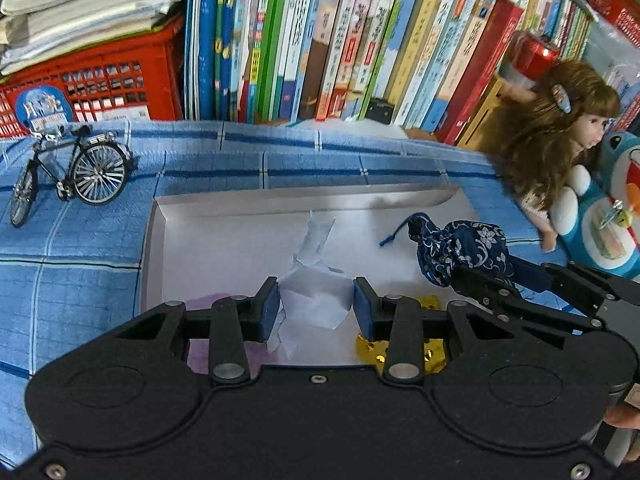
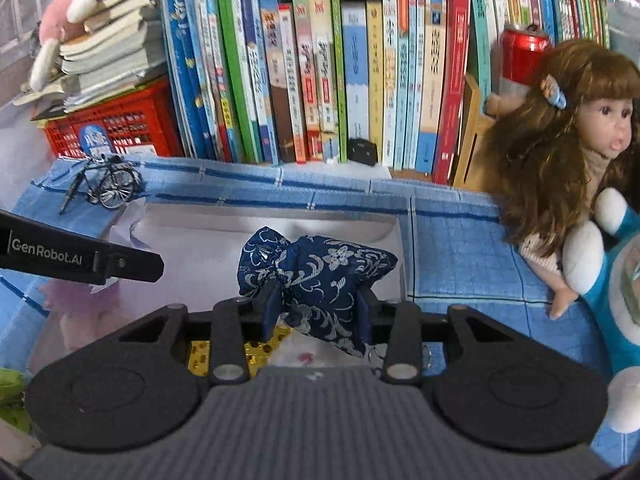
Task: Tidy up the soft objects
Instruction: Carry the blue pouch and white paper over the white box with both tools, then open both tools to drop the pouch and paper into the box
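Left wrist view: the left tool (image 1: 316,306) sits at lower centre, its two blue pads pressed against the sides of a crumpled white paper wad (image 1: 314,294), which it holds above a shallow white tray (image 1: 158,236). The jaws are partly closed, only as wide as the wad. Beneath the tool, at lower right of the tray, lies a gold foil piece (image 1: 430,354). At right of centre the right tool (image 1: 466,276) reaches in from the right edge, gripping a navy floral drawstring pouch (image 1: 460,246) over the tray's right part; the pouch's blue cord trails to the left. The tray rests on a desk covered by a blue checked cloth (image 1: 72,256). A miniature bicycle (image 1: 74,174) stands at left, a red crate (image 1: 116,80) at upper left, a row of books (image 1: 340,40) across the top, and a long-haired doll (image 1: 560,140) at right beside a blue plush toy (image 1: 612,216).

Right wrist view: the right tool (image 2: 318,308) at lower centre clamps the navy pouch (image 2: 320,266) between its pads, jaws partly closed around the fabric, over the white tray (image 2: 352,230). Gold foil (image 2: 256,350) shows below the jaws. The left tool's arm (image 2: 80,256) enters from the left edge. The doll (image 2: 560,152) leans at right, the bicycle (image 2: 108,186) at upper left.
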`<state>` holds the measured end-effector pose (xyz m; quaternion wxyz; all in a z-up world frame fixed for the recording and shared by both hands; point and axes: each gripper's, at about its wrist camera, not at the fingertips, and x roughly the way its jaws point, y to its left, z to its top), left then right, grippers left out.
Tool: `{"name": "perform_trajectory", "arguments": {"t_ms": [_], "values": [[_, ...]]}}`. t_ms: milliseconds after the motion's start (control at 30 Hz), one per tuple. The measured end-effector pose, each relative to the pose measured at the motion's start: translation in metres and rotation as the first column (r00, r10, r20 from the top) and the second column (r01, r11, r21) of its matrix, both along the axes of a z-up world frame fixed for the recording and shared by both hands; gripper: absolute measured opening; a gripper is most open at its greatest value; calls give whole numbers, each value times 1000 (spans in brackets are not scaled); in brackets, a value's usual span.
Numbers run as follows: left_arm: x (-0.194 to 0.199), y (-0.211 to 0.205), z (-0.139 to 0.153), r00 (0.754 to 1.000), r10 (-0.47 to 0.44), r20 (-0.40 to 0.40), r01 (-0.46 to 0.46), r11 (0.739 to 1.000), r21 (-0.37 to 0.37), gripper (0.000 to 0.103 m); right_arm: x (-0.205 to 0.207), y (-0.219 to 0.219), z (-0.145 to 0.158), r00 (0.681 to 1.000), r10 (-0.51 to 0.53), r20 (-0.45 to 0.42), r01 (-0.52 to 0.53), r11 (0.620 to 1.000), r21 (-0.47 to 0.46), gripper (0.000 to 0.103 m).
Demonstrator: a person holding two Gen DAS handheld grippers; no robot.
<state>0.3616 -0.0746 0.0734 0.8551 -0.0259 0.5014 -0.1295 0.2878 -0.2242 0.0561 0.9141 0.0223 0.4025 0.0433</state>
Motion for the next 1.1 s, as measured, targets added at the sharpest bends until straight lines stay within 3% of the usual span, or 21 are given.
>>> {"name": "perform_trajectory", "arguments": {"t_ms": [267,467,500,600,1100], "values": [[8,-6,-15,999,-11,-37,12,1000,18,39,5,2,-23,999,15,-41,-15,1000,-13,45],[5,-8,-14,1000,-20,-24,20,1000,15,62,0,3,-23,999,33,-16,-33,999,11,55],[4,-8,-13,1000,-22,-18,22,1000,16,67,-1,2,-21,999,32,-9,-32,999,15,62],[-2,-7,-6,1000,-22,6,22,999,29,75,-7,-3,-12,999,28,16,-29,999,36,63],[-83,8,48,986,-41,159,35,999,37,84,-78,-9,51,982,27,187,-40,997,63,82]]}}
